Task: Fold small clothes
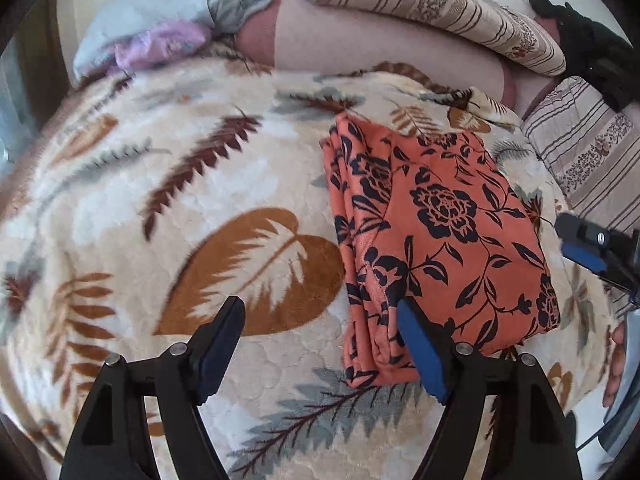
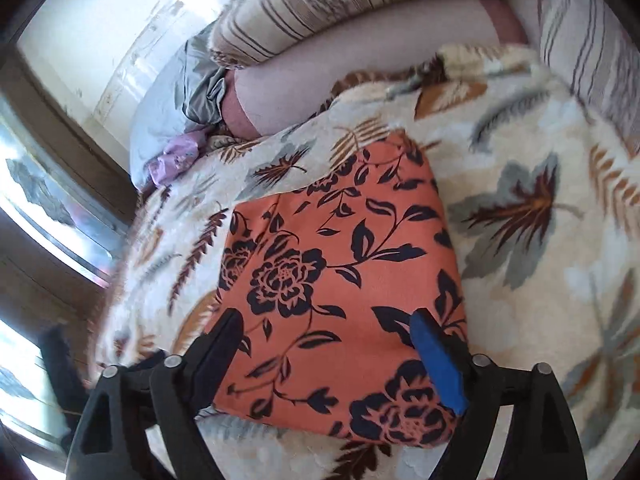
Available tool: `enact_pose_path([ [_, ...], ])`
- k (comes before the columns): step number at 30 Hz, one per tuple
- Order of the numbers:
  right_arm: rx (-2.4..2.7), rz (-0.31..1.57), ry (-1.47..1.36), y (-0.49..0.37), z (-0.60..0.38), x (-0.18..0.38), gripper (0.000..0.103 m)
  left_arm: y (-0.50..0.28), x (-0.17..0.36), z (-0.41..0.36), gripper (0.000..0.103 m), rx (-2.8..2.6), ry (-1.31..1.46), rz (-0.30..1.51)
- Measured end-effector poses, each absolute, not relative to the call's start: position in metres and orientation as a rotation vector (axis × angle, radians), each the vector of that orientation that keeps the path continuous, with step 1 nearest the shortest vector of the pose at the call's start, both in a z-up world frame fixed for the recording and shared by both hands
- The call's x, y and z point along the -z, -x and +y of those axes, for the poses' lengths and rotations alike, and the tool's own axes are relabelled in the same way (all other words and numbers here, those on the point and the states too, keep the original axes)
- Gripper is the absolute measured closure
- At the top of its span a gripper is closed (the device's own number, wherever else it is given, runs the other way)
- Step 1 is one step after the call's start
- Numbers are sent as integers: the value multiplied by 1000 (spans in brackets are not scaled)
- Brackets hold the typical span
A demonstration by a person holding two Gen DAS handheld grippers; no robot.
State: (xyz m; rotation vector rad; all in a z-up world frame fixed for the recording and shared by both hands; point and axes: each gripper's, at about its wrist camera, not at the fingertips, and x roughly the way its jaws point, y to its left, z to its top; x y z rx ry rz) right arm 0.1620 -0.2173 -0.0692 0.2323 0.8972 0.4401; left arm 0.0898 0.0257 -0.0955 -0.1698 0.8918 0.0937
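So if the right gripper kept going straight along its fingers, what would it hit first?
Most likely the folded orange floral garment: the open right gripper points down at it, jaws straddling its near part. Depth is unclear.

The folded garment (image 1: 440, 232) is lying on the blanket (image 1: 200, 200) covering the bed. Behind it, pillows (image 1: 440, 8) are lying along the wall, with a crumpled cloth (image 1: 160, 12) sitting at the far left.

Bright daylight, fisheye warping, right view blurred.
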Motion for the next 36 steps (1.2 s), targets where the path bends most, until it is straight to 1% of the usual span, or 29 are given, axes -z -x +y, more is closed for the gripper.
enact_pose_path([
  [1, -402, 878, -165, -149, -213, 68, 4, -84, 91, 23, 23, -120, 141, 862],
  [2, -377, 868, -109, -138, -212, 69, 3, -76, 85, 20, 18, -144, 112, 830],
  [3, -362, 864, -63, -131, -210, 74, 2, -71, 80, 18, 15, -160, 89, 805],
  [4, -349, 863, -11, -117, -207, 78, 2, -67, 75, 16, 15, -176, 64, 780],
  [6, -344, 879, 0, -107, -206, 88, 0, -58, 65, 13, 15, -211, 27, 748],
  [8, -366, 942, -58, -93, -208, 98, 0, -51, 56, 12, 15, -201, 39, 732],
  [9, -368, 1015, -60, -89, -207, 104, 0, -48, 50, 11, 15, -195, 49, 725],
  [11, -377, 1069, -19, -85, -199, 110, 0, -36, 41, 10, 15, -189, 67, 705],
  [14, -370, 993, 32, -65, -198, 90, 0, -18, 27, 5, 15, -189, 65, 681],
  [20, -330, 802, 90, -35, -203, 23, 0, -1, 5, 3, 13, -204, 109, 665],
  [22, -321, 778, 119, -30, -199, 11, 0, 3, 0, 2, 12, -226, 111, 662],
  [25, -321, 772, 138, -22, -197, 7, 0, 6, -1, 1, 8, -237, 125, 676],
  [30, -313, 780, 135, -15, -199, 11, 0, 12, -1, -6, 6, -263, 90, 683],
  [36, -309, 754, 110, -13, -206, 1, 0, 14, -5, -15, 5, -216, 94, 688],
])
